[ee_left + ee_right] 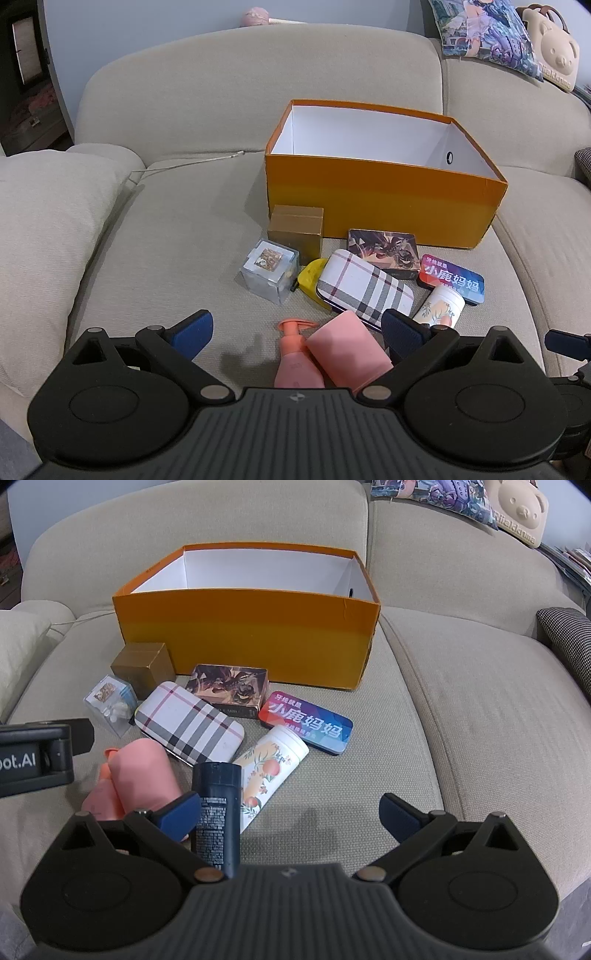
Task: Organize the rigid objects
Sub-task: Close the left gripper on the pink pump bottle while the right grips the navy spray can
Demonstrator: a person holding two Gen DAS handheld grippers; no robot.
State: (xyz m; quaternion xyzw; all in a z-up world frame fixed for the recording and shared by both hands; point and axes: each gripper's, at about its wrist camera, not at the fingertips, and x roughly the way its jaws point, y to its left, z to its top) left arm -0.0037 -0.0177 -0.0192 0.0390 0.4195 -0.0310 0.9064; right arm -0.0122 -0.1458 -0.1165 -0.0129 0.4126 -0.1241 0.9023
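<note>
Clutter sits on the sofa (177,229) seat just in front of the orange box (384,199), which shows only white walls inside from here; nothing looks packed yet. Both grippers hover low over the near edge of the pile, jaws spread wide and holding nothing.

The left gripper (297,332) frames the pink bottle (297,363) and the pink case (347,347), which lie touching each other. The right gripper (291,812) has the dark bottle (218,808) right beside its left finger, with the floral tube (269,768) just beyond, leaning against it.

Further in, the plaid case (190,723) rests partly on other things, the card box (229,688) and the blue tin (306,722) lie near the box wall, and the gold box (295,230) and the clear cube (269,269) stand to the left. A yellow piece (310,278) peeps out under the plaid case.

Risks, as I judge them:
- Closing the left jaws now could catch both pink things at once, or squeeze one out sideways, since they touch.
- The dark bottle and floral tube are round and lie on soft cushion, so a nudge from a finger could roll them, perhaps off the seat's front.
- Lifting the plaid case carelessly may drag whatever it overlaps.
- The grippers are close together, and reaching for neighbours at once could make them collide.
</note>
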